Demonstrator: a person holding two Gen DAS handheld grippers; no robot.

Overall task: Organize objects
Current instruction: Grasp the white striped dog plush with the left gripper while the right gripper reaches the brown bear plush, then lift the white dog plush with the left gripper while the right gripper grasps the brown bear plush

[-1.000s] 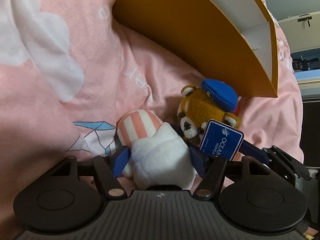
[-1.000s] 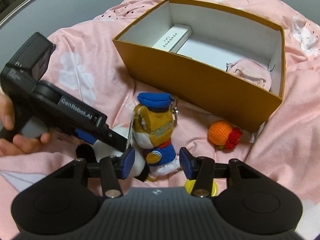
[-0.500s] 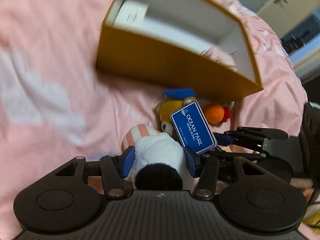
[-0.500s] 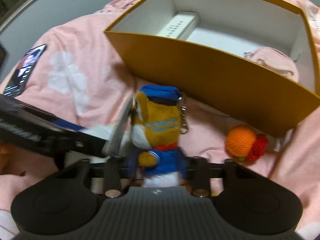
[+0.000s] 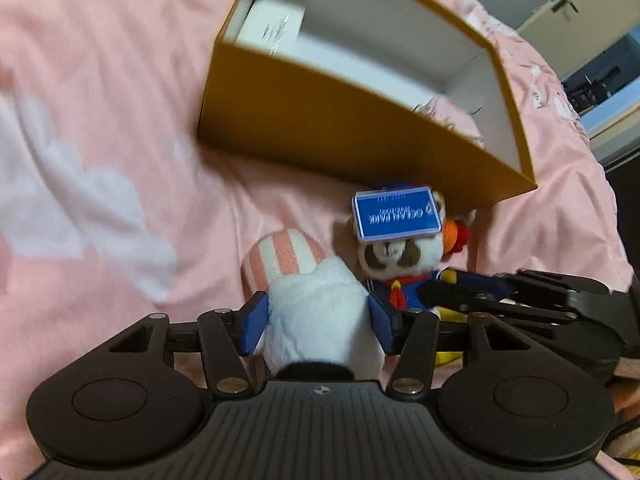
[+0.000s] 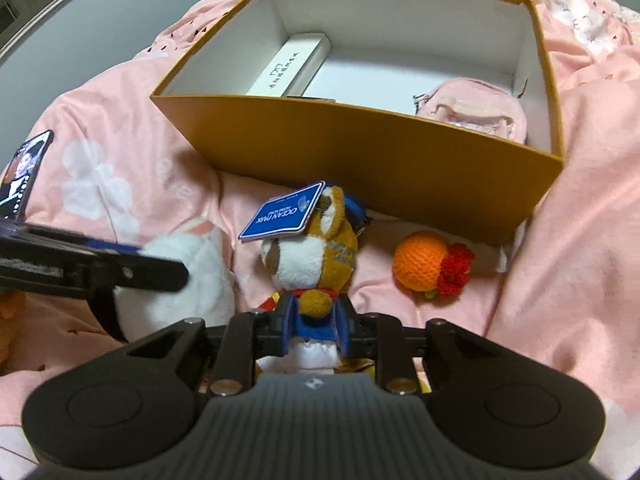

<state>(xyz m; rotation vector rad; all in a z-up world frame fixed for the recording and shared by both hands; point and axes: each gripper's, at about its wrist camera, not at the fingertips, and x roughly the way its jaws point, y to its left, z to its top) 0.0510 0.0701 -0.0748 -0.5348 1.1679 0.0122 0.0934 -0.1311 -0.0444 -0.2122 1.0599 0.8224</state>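
A white plush with a pink-striped end [image 5: 320,312] sits between the blue pads of my left gripper [image 5: 316,318]. The pads press its sides while the jaws are opening slightly. Beside it, a brown bear plush in a blue sailor suit [image 6: 312,248] with a blue Ocean Park tag [image 6: 280,212] is held at its body by my right gripper [image 6: 316,322], which is shut on it. In the left wrist view the bear [image 5: 400,252] and the right gripper's fingers [image 5: 472,286] show at the right. The orange box [image 6: 360,152] stands open just behind both toys.
The box holds a slim white carton [image 6: 292,64] and a pink pouch [image 6: 472,112]. An orange crochet ball with a red tuft [image 6: 424,264] lies on the pink bedding by the box. A phone [image 6: 20,176] lies at the far left. Something yellow [image 5: 448,356] shows under the right gripper.
Both grippers have closed on their toys: the left on the white plush, the right on the bear. The left gripper rose and rolled, so the box interior now shows. The bear's tag flipped over its head.
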